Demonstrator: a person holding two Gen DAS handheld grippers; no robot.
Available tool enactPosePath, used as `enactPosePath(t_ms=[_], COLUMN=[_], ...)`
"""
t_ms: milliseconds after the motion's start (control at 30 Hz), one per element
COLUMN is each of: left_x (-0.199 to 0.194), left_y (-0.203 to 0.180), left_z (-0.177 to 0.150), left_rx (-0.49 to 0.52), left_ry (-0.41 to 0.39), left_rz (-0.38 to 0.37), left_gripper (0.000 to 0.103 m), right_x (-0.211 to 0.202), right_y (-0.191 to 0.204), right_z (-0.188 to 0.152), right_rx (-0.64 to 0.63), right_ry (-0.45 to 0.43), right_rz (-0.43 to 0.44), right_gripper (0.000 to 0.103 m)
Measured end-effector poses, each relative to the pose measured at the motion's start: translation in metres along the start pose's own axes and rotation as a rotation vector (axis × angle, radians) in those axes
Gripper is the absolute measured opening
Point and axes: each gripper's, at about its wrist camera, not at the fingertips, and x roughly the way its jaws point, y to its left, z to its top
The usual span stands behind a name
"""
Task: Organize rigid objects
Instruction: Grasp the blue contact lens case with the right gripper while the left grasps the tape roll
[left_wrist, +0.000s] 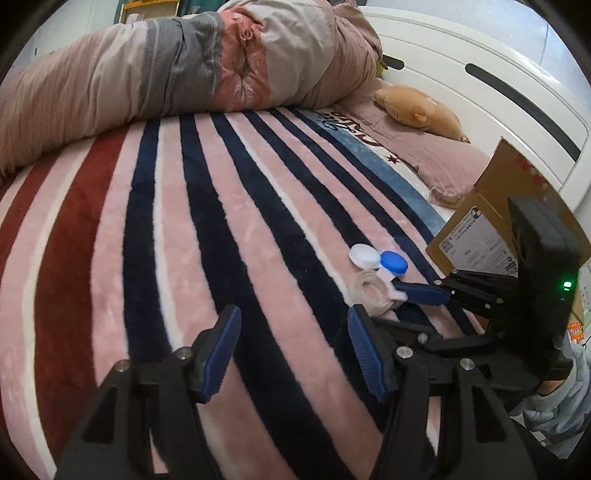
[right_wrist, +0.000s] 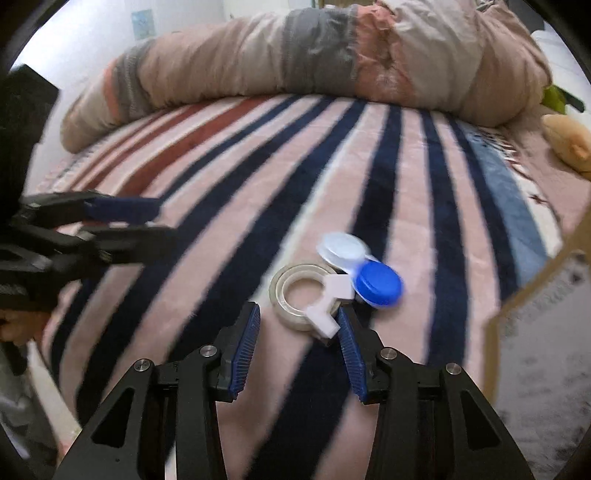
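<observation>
Right gripper (right_wrist: 295, 325) fingers spread, holding nothing; the right pad (right_wrist: 349, 345) sits just beside the white bracket (right_wrist: 325, 317) lying on the tape roll (right_wrist: 291, 295). Left gripper (left_wrist: 293, 332) also spread and empty, well apart from the tape roll on its left. Contact lens case (right_wrist: 364, 267) lies just beyond the tape roll, on the striped blanket (right_wrist: 221, 184), long axis running diagonally, white cap far, blue cap near. Risk: soft fleece gives, so a closing pad could nudge the bracket off the roll or tip the case.
</observation>
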Motion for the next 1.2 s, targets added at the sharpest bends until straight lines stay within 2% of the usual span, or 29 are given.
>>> enactPosePath(t_ms=[67,133,267,400,467,600,733,767,833,867,967,1200], left_x=[0.003,0.004,0.010,0.026,0.036,0.048,0.054,0.055,0.056,0.056,0.057,0.047], left_y=[0.000,0.000,-0.003,-0.013,-0.017,-0.025,-0.024,-0.025,-0.029,-0.032,-0.037,-0.024], left_z=[0.002,0.005,0.007,0.007,0.007,0.007,0.009,0.009,0.008,0.007,0.006,0.006], left_rx=[0.003,0.005,0.021,0.057,0.069,0.087,0.074,0.078,0.102,0.114,0.140,0.100], left_ry=[0.000,-0.003,0.006,0.042,0.065,0.076,0.061,0.057,0.049,0.052,0.045,0.029], left_rz=[-0.013,-0.024,-0.052,-0.069,-0.084,-0.105,-0.105,-0.109,-0.119,-0.128,-0.105,-0.110], left_gripper=[0.057,0.057,0.057,0.057,0.057,0.059,0.058,0.057,0.045,0.038,0.038,0.038], right_x=[0.003,0.001,-0.012,-0.017,-0.011,0.011,0.015,0.014,0.011,0.011,0.006,-0.004], right_y=[0.008,0.014,0.007,-0.014,-0.019,-0.025,-0.028,-0.028,-0.024,-0.023,-0.021,-0.014], right_z=[0.001,0.002,0.000,0.004,0.009,0.017,0.018,0.018,0.016,0.017,0.016,0.016], right_rx=[-0.040,-0.066,-0.041,0.007,0.010,-0.013,-0.012,-0.013,-0.028,-0.034,-0.035,-0.038], right_ry=[-0.013,-0.015,-0.019,-0.043,-0.039,-0.003,-0.011,-0.013,-0.017,-0.022,-0.029,-0.051], right_rz=[0.083,0.096,-0.013,-0.174,-0.207,-0.198,-0.204,-0.197,-0.181,-0.188,-0.199,-0.203], right_gripper=[0.041,0.041,0.041,0.042,0.043,0.044,0.044,0.038,0.026,0.026,0.026,0.026])
